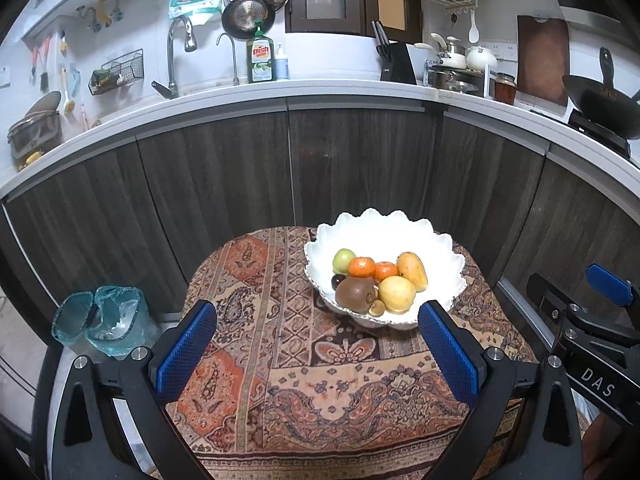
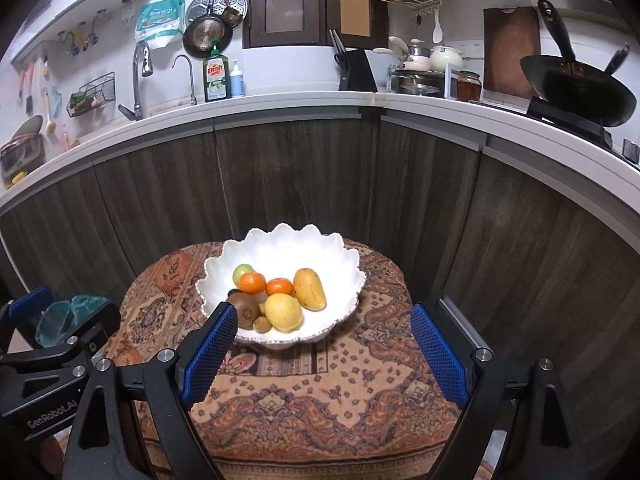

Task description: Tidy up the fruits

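Note:
A white scalloped bowl (image 1: pixel 436 256) (image 2: pixel 328 256) stands on the small table with a patterned cloth (image 1: pixel 304 368) (image 2: pixel 320 392). In it lie a green apple (image 1: pixel 343 260) (image 2: pixel 242 273), two tangerines (image 1: pixel 362 267) (image 2: pixel 253 282), a mango (image 1: pixel 412 271) (image 2: pixel 310 289), a yellow pear (image 1: pixel 397 294) (image 2: pixel 283 311), a brown kiwi (image 1: pixel 355 294) (image 2: pixel 245 310) and smaller dark fruits. My left gripper (image 1: pixel 318 350) is open, in front and left of the bowl. My right gripper (image 2: pixel 324 354) is open, nearer than the bowl, nothing between its fingers.
Dark wood cabinet fronts (image 1: pixel 360 168) rise close behind the table under a white counter (image 1: pixel 280 92) with a sink tap, dish soap (image 1: pixel 261 60), pots and a wok (image 2: pixel 576 92). A bin with a teal liner (image 1: pixel 104 320) stands on the floor left of the table.

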The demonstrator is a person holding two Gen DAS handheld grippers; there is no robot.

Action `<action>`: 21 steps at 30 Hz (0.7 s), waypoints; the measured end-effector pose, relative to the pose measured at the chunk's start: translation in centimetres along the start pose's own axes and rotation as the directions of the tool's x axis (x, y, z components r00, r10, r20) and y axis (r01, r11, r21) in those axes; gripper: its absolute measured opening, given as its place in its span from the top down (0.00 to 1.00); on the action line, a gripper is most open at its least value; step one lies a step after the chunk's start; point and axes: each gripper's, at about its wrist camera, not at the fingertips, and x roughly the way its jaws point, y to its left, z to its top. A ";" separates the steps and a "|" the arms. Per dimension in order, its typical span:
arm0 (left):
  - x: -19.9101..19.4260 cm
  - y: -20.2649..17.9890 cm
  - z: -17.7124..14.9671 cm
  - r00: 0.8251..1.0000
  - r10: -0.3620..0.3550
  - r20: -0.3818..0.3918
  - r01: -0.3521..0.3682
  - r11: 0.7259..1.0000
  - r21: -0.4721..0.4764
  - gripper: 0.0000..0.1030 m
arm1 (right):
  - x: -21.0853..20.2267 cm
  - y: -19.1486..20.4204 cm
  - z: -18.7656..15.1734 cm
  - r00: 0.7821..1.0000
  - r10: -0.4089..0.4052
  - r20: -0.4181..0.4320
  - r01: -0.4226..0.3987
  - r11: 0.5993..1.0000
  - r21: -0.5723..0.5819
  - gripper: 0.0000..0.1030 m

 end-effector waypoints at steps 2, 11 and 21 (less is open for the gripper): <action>-0.4 -0.1 -0.3 1.000 0.003 0.000 -0.003 1.000 0.002 0.01 | -0.4 -0.2 -0.4 1.000 -0.005 0.001 0.005 1.000 -0.001 0.13; -2.0 -0.7 -1.0 1.000 0.009 0.008 -0.009 1.000 0.011 0.01 | -1.8 -1.1 -1.5 1.000 -0.020 0.009 0.020 1.000 0.009 0.13; -2.3 -1.1 -1.1 1.000 0.010 0.010 -0.010 1.000 0.016 0.01 | -2.4 -1.8 -1.7 0.999 -0.031 0.019 0.031 0.999 0.017 0.13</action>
